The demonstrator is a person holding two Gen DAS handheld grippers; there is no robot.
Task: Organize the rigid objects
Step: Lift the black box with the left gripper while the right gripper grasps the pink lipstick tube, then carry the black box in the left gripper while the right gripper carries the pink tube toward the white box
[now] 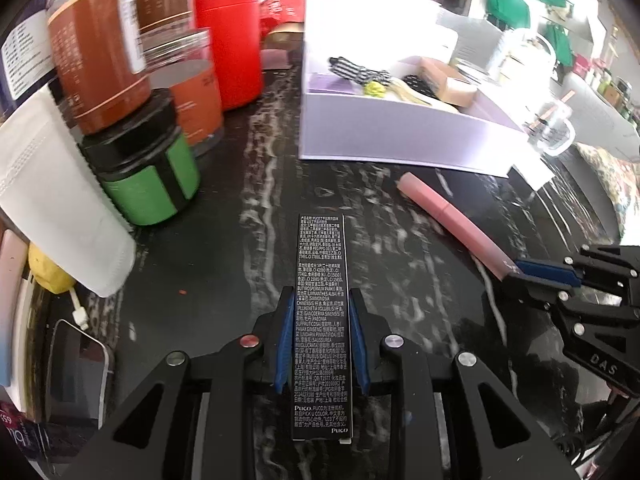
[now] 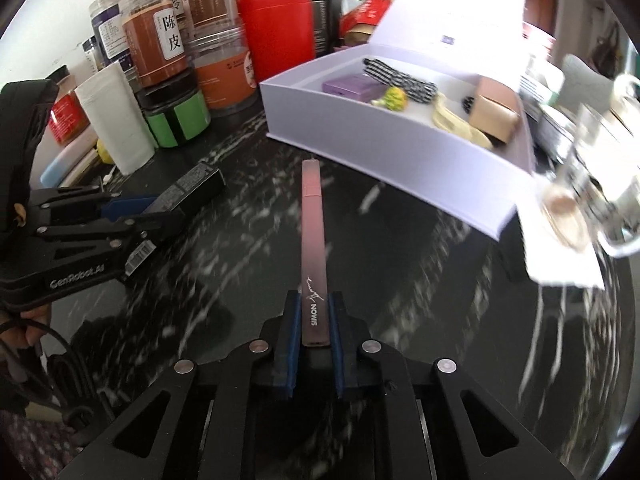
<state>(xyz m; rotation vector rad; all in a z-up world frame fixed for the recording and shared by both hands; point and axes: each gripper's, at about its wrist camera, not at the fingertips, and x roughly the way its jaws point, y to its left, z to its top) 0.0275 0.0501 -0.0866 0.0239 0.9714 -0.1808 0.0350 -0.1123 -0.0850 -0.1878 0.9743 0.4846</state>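
Left tongs: blue-padded, clamped on the black carton, a long slim rectangular box of matt card with fine white print, held pointing toward the white box.

Right tongs: clamped on the pink tube, a slender frosted stick, square-edged, with a capped far end aimed at the white box's near wall.

White box: rigid board, lilac-tinged, lid hinged open behind. Already inside: a purple case, a striped cloth piece, a tan carton, pale yellow items.

Status, judged: partly done; both gripped items appear raised off the bench, short of the box, and neither is stowed yet.

Left of the box: red canister, smooth and cylindrical; clear plastic jars with brown contents; green-labelled black jar; white paper roll. Right of the box: glass mug, blurred. Bench: dark stone, glossy, white-veined.
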